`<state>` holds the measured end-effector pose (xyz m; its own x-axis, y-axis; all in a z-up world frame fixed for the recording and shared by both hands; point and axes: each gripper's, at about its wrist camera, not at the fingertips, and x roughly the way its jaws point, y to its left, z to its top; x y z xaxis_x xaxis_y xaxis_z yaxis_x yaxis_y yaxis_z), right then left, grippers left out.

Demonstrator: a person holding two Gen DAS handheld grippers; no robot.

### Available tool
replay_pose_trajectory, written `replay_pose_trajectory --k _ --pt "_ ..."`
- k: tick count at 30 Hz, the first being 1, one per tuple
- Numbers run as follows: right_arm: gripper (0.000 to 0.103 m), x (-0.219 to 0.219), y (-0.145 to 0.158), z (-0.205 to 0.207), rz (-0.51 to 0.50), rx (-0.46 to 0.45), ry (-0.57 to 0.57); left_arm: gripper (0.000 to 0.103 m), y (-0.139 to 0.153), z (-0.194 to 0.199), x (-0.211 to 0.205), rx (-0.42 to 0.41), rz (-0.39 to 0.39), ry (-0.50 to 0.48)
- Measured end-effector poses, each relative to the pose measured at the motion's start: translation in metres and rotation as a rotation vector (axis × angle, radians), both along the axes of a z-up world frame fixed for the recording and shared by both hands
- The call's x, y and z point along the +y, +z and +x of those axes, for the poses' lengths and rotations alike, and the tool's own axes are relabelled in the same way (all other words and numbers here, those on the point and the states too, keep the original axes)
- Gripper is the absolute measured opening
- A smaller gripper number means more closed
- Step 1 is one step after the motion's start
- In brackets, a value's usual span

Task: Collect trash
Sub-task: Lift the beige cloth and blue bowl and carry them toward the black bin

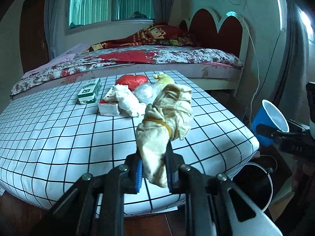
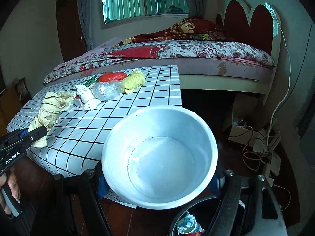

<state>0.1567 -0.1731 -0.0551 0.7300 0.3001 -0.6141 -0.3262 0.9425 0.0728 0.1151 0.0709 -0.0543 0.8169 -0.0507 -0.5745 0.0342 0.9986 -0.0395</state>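
Holding a crumpled cream bag (image 1: 167,118) with a yellow rubber band around it, the left tool (image 1: 153,174) is squeezed about as tight as it goes, its pads pinching the bag's lower tail so the bundle stands up and away from the fingers, long axis roughly in line with them. It's over the near right part of the counter (image 1: 49,129), not resting on it as far as I can tell.

The right tool (image 2: 157,179) has its jaws spread fairly wide around a blue cup (image 2: 159,155), white inside and empty, mouth tipped toward the camera.

What matters next, I think, is the bin (image 2: 198,218): dark, round, on the floor past the counter's right edge. In the right wrist view it sits directly under the cup and already has some crumpled trash in it. In the left wrist view it's lower right of the bag, so the cup hand looks nearer and the bag has to travel right and down.

The rest of the trash lies mid-counter: a white wad (image 1: 128,102), a clear plastic lump (image 1: 146,92), a red bag (image 1: 132,80), a yellow cloth (image 2: 133,81) and two small boxes.
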Motion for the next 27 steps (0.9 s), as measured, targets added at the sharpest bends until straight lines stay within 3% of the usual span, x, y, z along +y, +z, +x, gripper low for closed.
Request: replay_pose_trajectory --k 27 --pt "0.078 -0.091 -0.006 -0.041 -0.056 0.024 -0.113 0.02 -0.003 -0.012 -0.116 0.026 0.014 -0.262"
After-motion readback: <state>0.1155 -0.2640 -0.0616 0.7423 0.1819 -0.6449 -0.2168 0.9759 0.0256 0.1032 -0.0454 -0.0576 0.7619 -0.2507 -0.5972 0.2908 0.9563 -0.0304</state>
